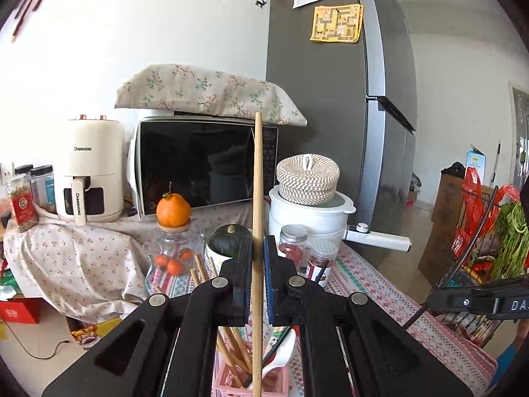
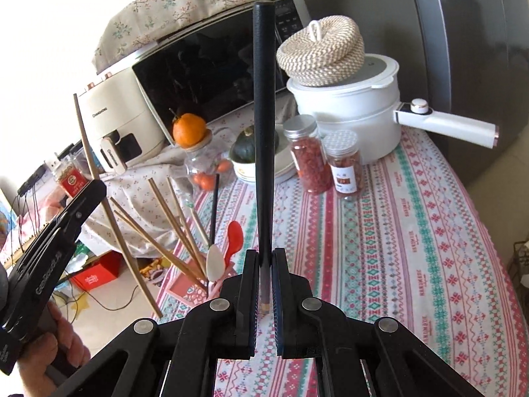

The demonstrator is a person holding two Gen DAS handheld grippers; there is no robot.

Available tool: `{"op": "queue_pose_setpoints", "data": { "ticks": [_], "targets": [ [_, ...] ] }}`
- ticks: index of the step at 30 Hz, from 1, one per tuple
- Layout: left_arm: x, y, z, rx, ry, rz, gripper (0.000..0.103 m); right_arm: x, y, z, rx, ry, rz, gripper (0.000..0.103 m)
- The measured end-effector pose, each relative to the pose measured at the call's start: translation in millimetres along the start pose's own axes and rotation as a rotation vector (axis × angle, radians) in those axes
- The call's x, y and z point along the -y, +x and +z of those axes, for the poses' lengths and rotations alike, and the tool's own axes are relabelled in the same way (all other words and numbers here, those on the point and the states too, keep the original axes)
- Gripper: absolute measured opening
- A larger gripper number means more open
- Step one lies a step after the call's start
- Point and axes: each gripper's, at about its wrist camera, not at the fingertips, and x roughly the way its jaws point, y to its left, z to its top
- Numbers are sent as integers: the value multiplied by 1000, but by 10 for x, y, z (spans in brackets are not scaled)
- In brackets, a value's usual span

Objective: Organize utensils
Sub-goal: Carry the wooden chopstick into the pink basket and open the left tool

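Observation:
My left gripper [image 1: 258,248] is shut on a light wooden chopstick [image 1: 258,172] that stands upright between its pads, above a pink utensil holder [image 1: 228,380]. That holder [image 2: 185,292] stands at the table's left edge and holds several wooden chopsticks [image 2: 165,211], a black chopstick [image 2: 215,205], a white spoon [image 2: 213,261] and a red spoon [image 2: 234,235]. My right gripper [image 2: 264,258] is shut on a black chopstick [image 2: 264,115] that points up and away, to the right of the holder. The left gripper [image 2: 96,189], held by a hand [image 2: 71,347], is seen left of the holder with its wooden chopstick [image 2: 86,145] tilted.
At the back of the patterned tablecloth [image 2: 396,231] stand two red-filled jars [image 2: 310,162], a white pot [image 2: 347,112] with a woven basket on it, a green squash [image 2: 243,147] in a bowl and an orange [image 2: 188,129] on a glass jar. Behind are a microwave [image 1: 198,165], an air fryer [image 1: 89,172] and a fridge [image 1: 324,99].

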Motion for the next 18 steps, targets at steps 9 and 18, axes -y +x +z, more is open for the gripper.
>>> {"op": "queue_pose_setpoints", "data": {
  "ticks": [9, 18],
  "targets": [
    [50, 440, -326, -10, 32, 58, 7, -94, 91, -23, -14, -4, 3, 5],
    [-126, 454, -470, -184, -73, 29, 13, -146, 26, -47, -12, -38, 10, 5]
  ]
}}
